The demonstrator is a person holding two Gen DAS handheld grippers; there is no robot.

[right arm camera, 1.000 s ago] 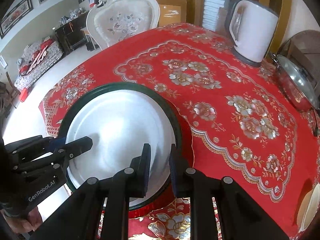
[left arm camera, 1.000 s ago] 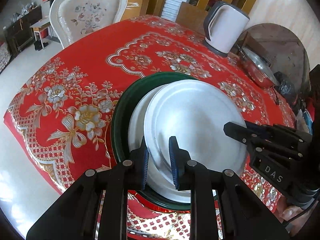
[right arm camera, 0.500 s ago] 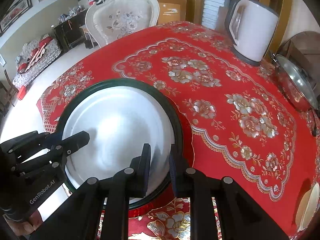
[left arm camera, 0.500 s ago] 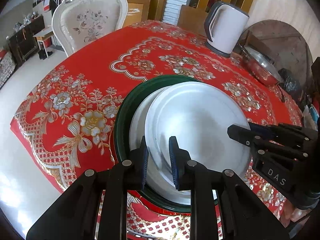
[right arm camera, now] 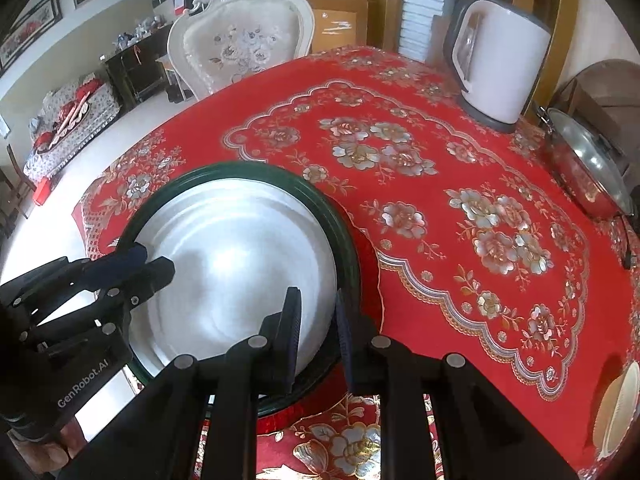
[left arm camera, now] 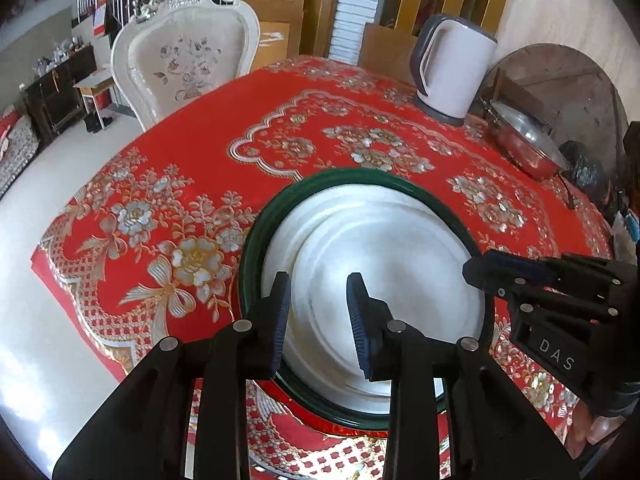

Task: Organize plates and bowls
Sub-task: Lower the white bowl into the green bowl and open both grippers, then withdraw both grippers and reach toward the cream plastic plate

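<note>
We see from 2 wrist cameras, both close above the white plate and looking steeply down; both views share the kettle and chair

Stacked plates lie in a tray at the counter's near edge; kettle and pot stand behind.

Kettle, chair, steel pan

Both views are lit brightly and evenly by daylight, and strong barrel distortion is seen toward the dark rounded corners. A soft glare is cast on the white plate ahead of the fingers, with faint shadow beneath them.
</note>
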